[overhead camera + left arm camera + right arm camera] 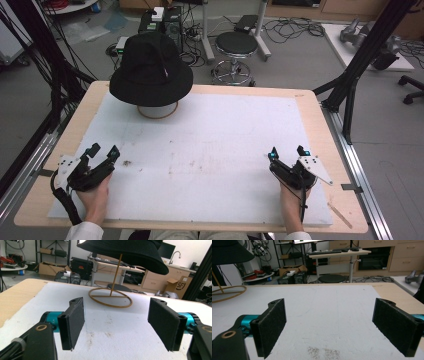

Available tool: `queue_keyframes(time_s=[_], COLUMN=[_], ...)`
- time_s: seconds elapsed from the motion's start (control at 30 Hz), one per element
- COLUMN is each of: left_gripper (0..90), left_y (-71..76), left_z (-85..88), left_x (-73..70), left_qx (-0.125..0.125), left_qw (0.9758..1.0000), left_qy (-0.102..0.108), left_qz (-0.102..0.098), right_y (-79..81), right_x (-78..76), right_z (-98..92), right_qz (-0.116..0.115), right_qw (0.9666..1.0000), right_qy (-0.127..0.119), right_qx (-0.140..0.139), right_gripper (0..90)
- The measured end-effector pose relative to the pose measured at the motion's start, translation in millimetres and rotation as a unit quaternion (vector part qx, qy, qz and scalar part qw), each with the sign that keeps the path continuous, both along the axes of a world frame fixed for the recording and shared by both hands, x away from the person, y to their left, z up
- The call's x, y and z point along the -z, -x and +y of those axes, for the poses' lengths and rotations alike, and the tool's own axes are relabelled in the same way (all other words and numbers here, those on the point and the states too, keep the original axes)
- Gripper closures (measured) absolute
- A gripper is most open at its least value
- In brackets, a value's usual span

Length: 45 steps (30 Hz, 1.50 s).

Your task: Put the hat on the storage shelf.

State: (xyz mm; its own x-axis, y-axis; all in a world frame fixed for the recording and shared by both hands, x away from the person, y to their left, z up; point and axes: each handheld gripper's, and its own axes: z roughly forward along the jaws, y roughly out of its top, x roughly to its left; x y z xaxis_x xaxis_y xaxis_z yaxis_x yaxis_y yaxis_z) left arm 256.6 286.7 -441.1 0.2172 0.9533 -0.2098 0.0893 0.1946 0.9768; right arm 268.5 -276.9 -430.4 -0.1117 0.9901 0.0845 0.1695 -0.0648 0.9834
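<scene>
1. One black hat (151, 70), upper left of the high view, on one gold wire stand (157, 111).
2. One left gripper (103, 153), lower left: jaws wide apart, empty.
3. One right gripper (287, 152), lower right: likewise.
4. One white mat (210, 150).

black bucket hat (151, 70) | upright on gold wire stand (157, 111) | table's far-left

The right gripper (329, 327) hangs low over the white sheet (324, 305) on the surface, its two black padded jaws wide apart with nothing between them. At the far left edge lie a black hat brim (229, 252) and a gold ring base (228, 293).
</scene>
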Motion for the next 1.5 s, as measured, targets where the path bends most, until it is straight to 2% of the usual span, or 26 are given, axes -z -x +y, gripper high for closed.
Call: queue_keyframes(time_s=[0.1,0.2,0.7,0.97,1.5], left_gripper=[29.6,29.6,29.7,29.7,29.7], left_y=[0.2,0.2,-0.8,-0.7,-2.2], left_z=[0.0,0.1,2.4,2.8,2.5], left_x=[-0.2,-0.1,0.7,0.7,1.1], left_qx=[0.001,0.002,0.002,0.002,0.003], left_qw=[1.0,1.0,0.9999,0.9999,0.9999], left_qy=[0.002,0.001,0.012,0.012,0.014], left_qz=[-0.001,0.0,0.004,0.005,0.006], right_y=[0.2,0.2,0.1,1.0,0.0], right_x=[0.7,0.9,2.7,3.5,5.6], right_z=[0.1,-0.1,-2.3,-4.8,-6.5], right_qz=[0.005,0.003,0.012,0.017,0.023], right_qw=[1.0,1.0,0.9998,0.9997,0.9995], right_qy=[-0.006,-0.001,-0.008,-0.016,-0.017], right_qx=[-0.002,-0.005,-0.011,-0.008,-0.01], right_gripper=[11.1,11.1,11.1,11.1,11.1])
